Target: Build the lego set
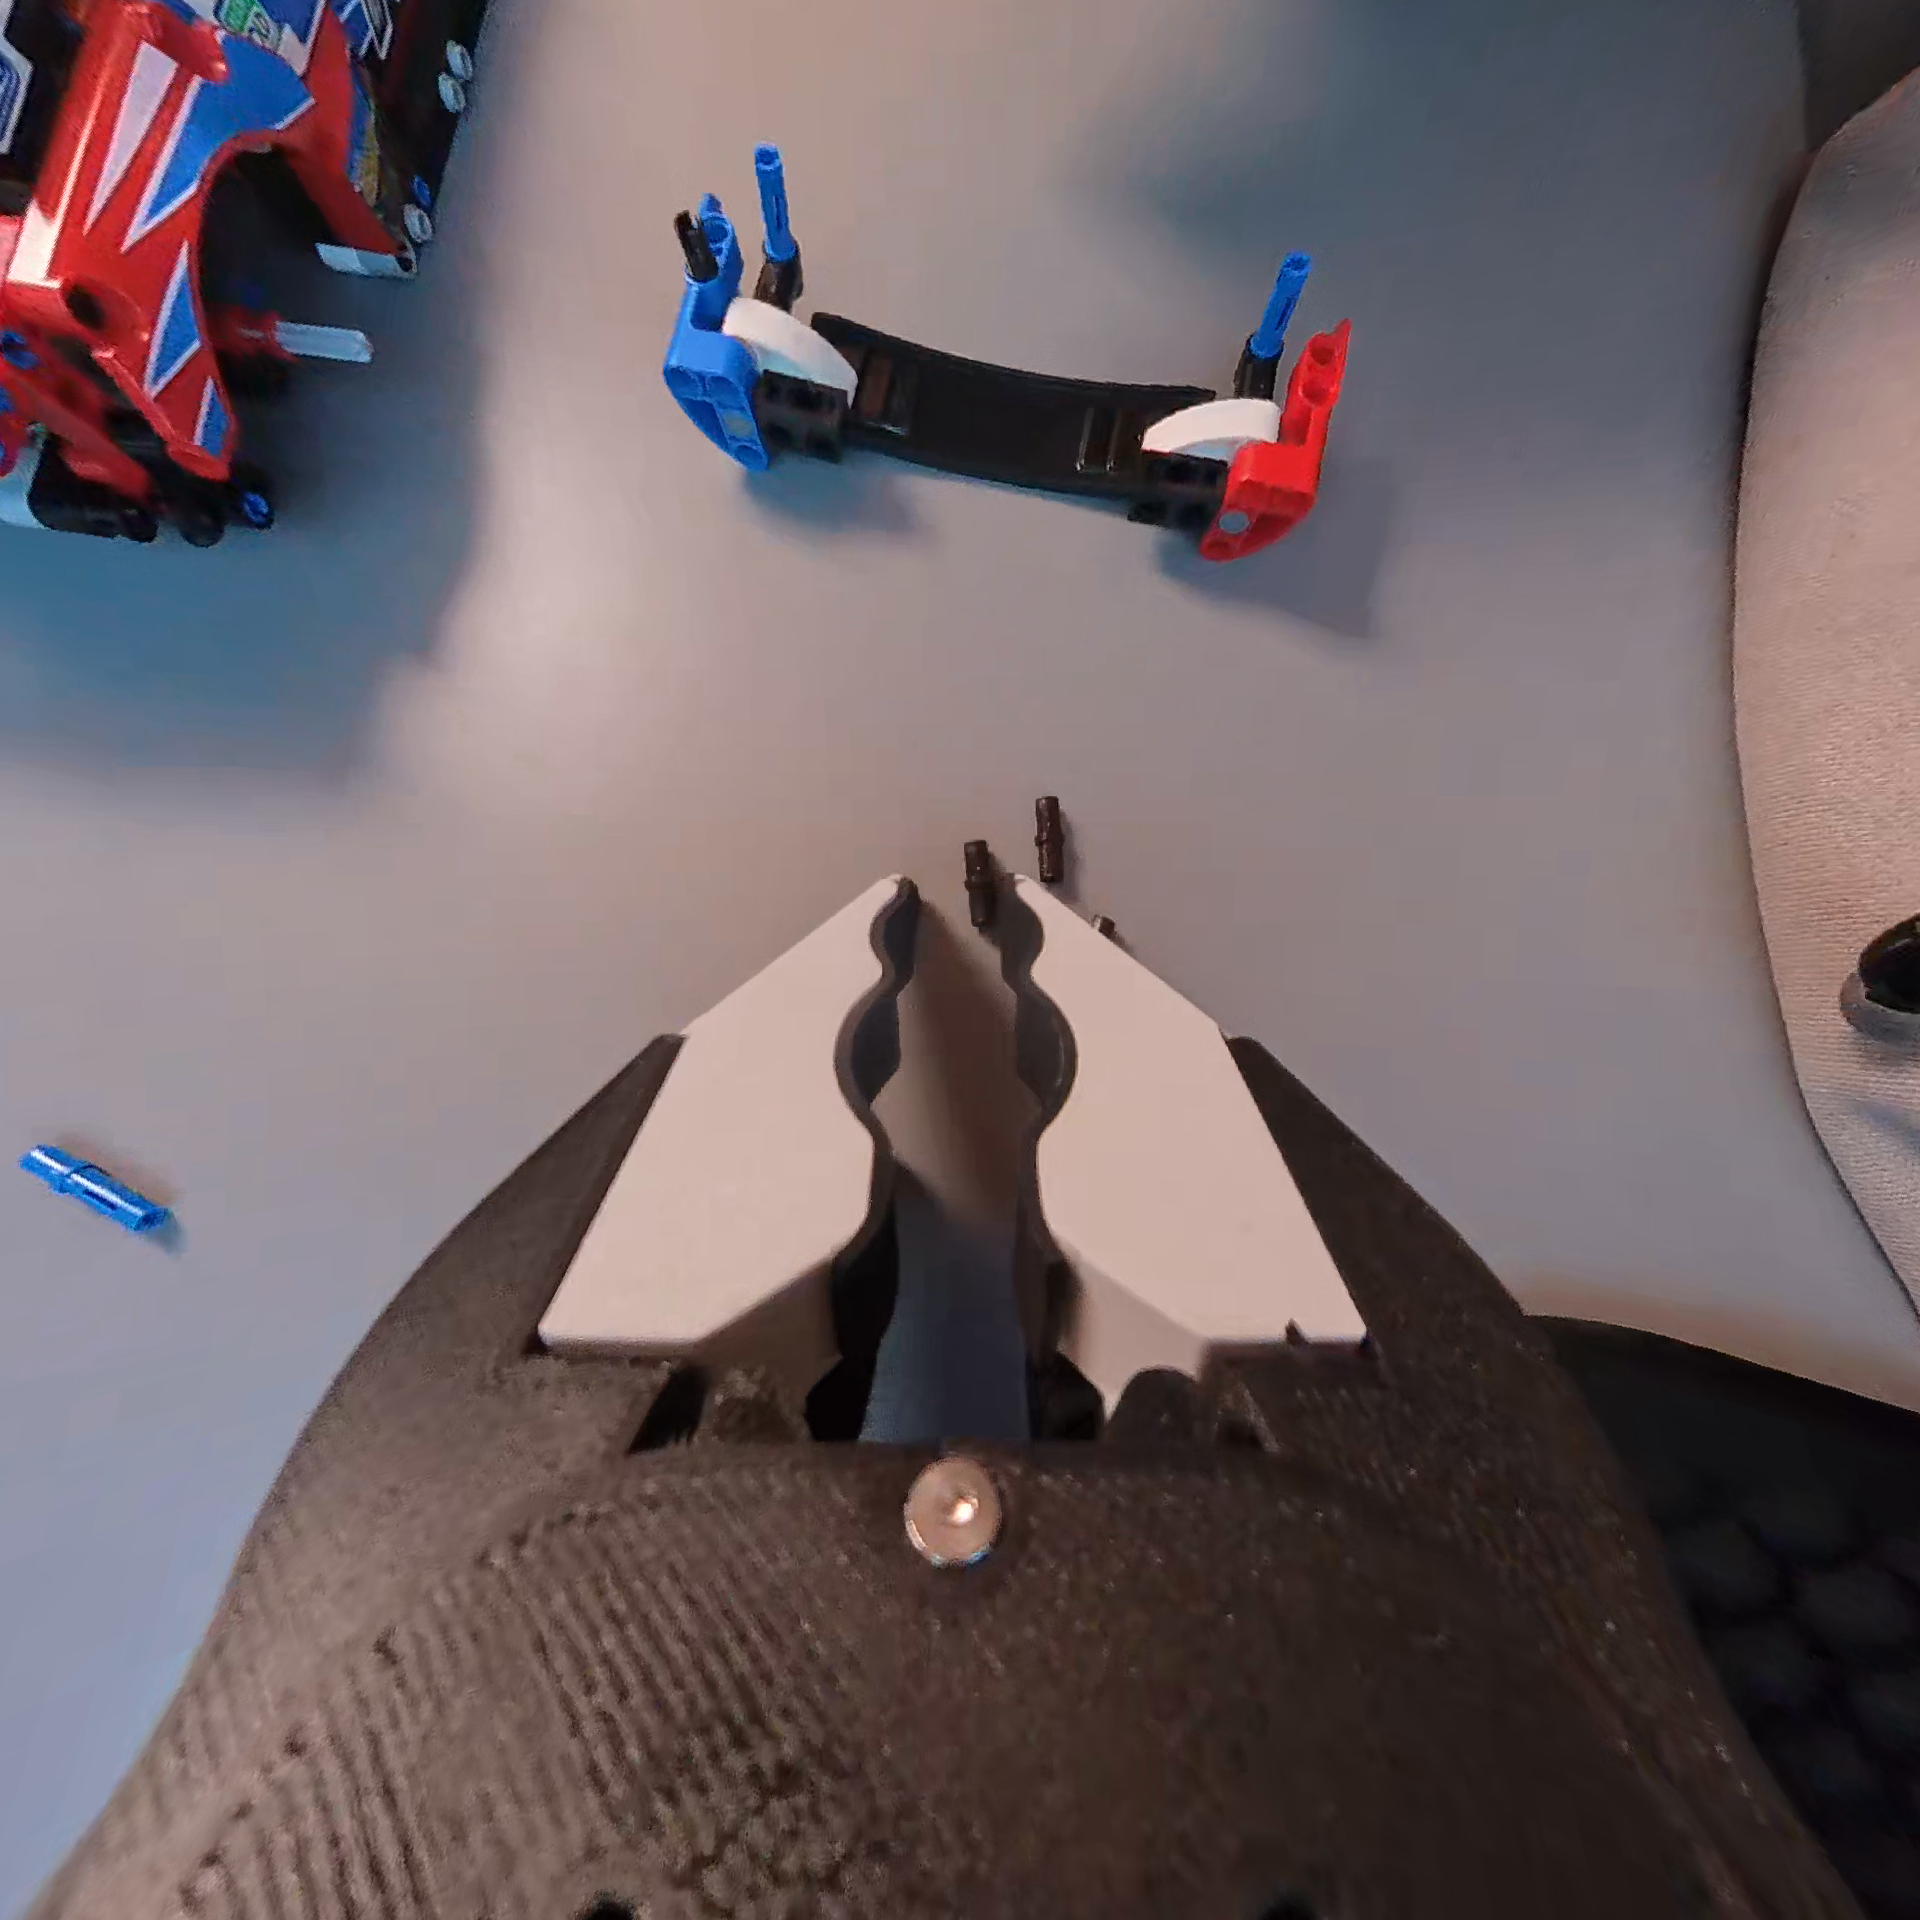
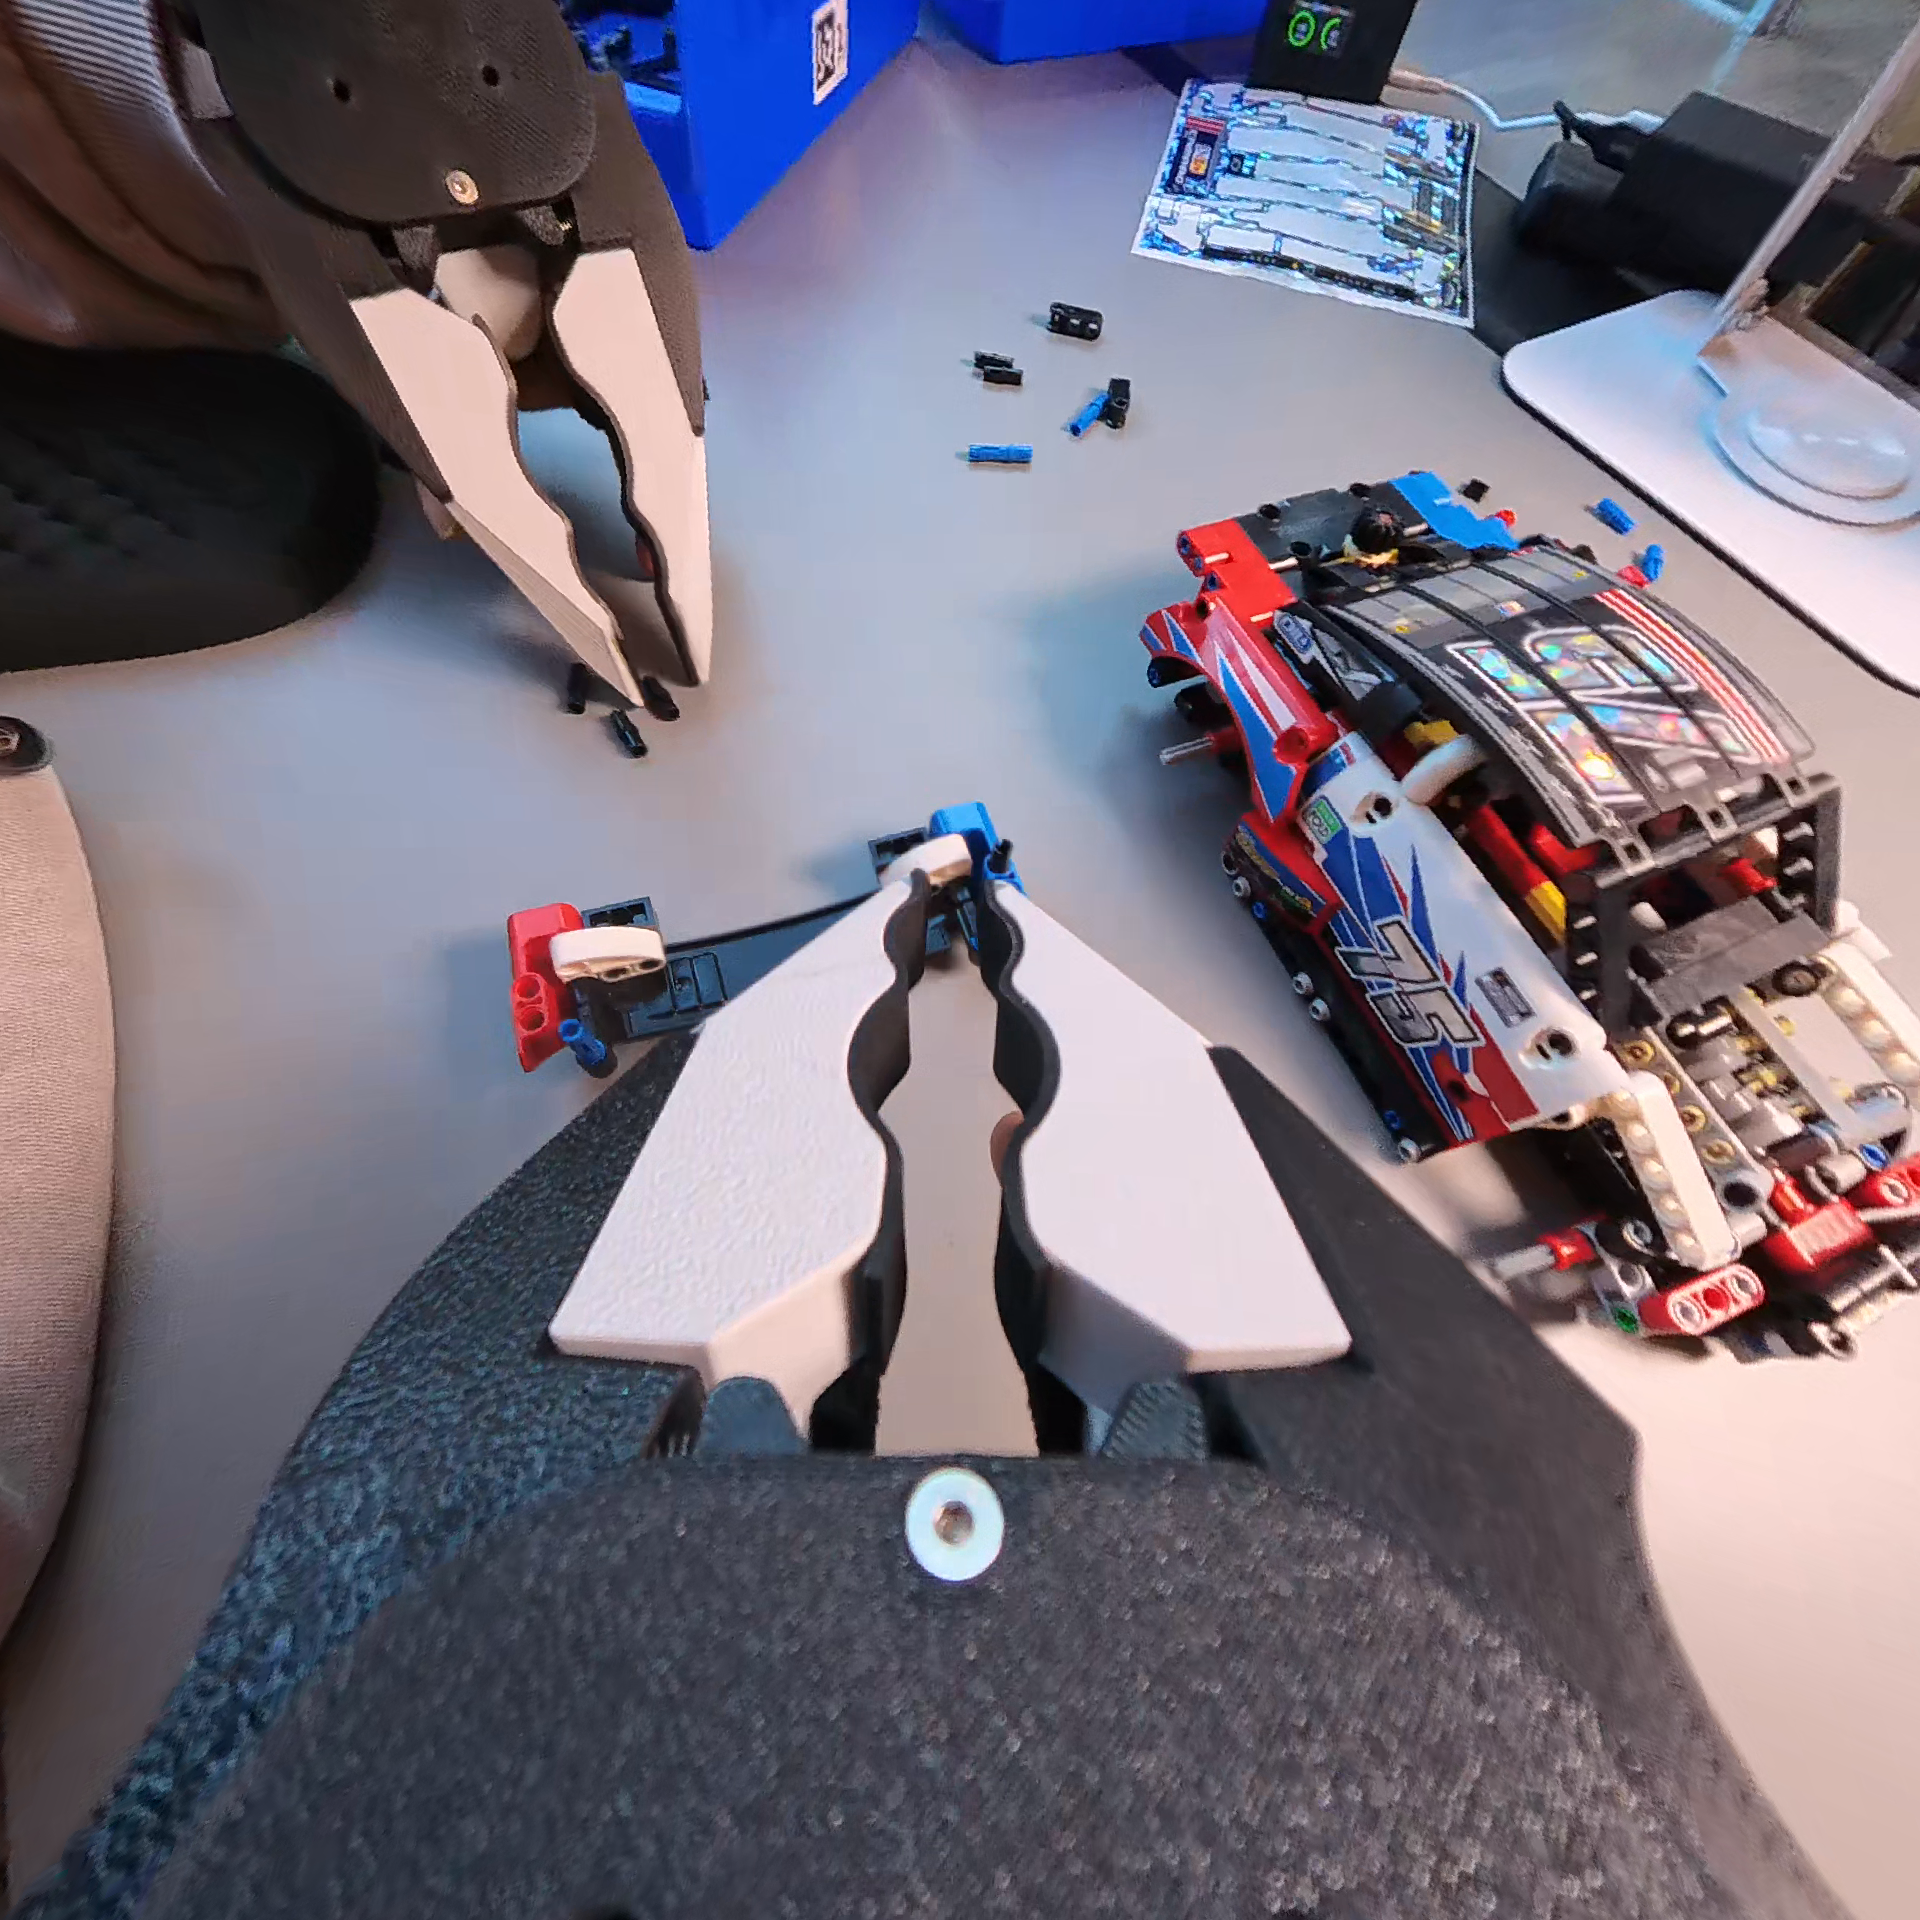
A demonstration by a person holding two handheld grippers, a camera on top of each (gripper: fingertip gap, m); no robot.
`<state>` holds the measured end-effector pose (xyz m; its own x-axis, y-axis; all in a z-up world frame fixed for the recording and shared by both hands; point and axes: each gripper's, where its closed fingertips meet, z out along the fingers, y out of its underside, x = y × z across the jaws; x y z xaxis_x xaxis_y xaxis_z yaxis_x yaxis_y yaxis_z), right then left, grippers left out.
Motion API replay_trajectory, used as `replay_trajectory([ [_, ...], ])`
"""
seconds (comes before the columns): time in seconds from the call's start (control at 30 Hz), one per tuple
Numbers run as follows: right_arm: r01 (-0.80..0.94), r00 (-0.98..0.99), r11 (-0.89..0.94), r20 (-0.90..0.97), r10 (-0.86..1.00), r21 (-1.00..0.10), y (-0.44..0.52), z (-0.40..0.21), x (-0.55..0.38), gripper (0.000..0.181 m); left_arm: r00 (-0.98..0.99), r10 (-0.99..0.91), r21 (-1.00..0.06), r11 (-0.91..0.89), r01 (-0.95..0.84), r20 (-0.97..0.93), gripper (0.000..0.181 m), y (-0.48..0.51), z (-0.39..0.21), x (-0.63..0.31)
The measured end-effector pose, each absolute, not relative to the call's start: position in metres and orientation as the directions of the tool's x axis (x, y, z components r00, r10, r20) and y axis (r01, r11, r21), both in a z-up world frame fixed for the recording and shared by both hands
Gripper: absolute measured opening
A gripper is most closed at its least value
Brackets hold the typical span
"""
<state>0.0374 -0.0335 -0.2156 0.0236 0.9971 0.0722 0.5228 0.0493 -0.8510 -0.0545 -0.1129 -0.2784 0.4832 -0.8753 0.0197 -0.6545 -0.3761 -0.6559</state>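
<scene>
A sub-assembly (image 1: 997, 416) lies on the grey table: a black curved beam with a blue bracket at one end, a red one at the other, and blue pins sticking up. My left gripper (image 1: 964, 888) is slightly open, with its tips down at the table on either side of a small black pin (image 1: 979, 883). A second black pin (image 1: 1047, 836) lies just beyond. In the right wrist view the left gripper (image 2: 665, 681) stands over these pins. My right gripper (image 2: 951, 888) is narrowly open and empty, hovering before the sub-assembly's (image 2: 613, 956) blue end.
The red, white and blue car body (image 2: 1507, 883) lies to the right and also shows in the left wrist view (image 1: 125, 291). A loose blue pin (image 1: 94, 1188) lies alone. More small parts (image 2: 997, 452), a sticker sheet (image 2: 1309, 187), blue bins (image 2: 758, 125) and a monitor stand (image 2: 1714, 416) are farther back. The tips of one gripper are about 15 centimetres away from the tips of the other.
</scene>
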Motion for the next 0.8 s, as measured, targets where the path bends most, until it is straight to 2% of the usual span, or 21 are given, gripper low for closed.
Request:
replay_trajectory([
  [0.07, 0.517, 0.002, 0.067, 0.079, 0.997, -0.853, -0.039, -0.214, 0.033, 0.006, 0.473, -0.881, -0.650, -0.365, -0.666, 0.010, 0.005, -0.116, -0.279, -0.052],
  [0.2, 0.468, -0.067, 0.118, 0.098, 0.993, -0.876, -0.057, -0.207, 0.022, 0.005, 0.470, -0.880, -0.655, -0.320, -0.685, -0.062, 0.002, -0.109, -0.276, -0.052],
  [0.3, 0.382, -0.179, 0.277, 0.223, 0.958, -0.882, -0.083, -0.197, 0.012, 0.007, 0.411, -0.909, -0.825, -0.286, -0.487, 0.072, 0.002, -0.114, -0.236, -0.028],
  [0.4, 0.258, -0.266, 0.484, 0.420, 0.868, -0.836, -0.110, -0.182, 0.005, 0.012, 0.303, -0.933, -0.900, -0.291, -0.325, 0.193, 0.002, -0.123, -0.194, -0.009],
  [0.6, 0.175, -0.301, 0.636, 0.574, 0.761, -0.752, -0.129, -0.162, 0.004, 0.011, 0.191, -0.942, -0.916, -0.317, -0.247, 0.274, 0.002, -0.130, -0.166, 0.016],
  [0.8, 0.163, -0.288, 0.681, 0.626, 0.725, -0.714, -0.131, -0.159, 0.013, 0.003, 0.167, -0.934, -0.913, -0.347, -0.216, 0.315, 0.002, -0.129, -0.160, 0.025],
])
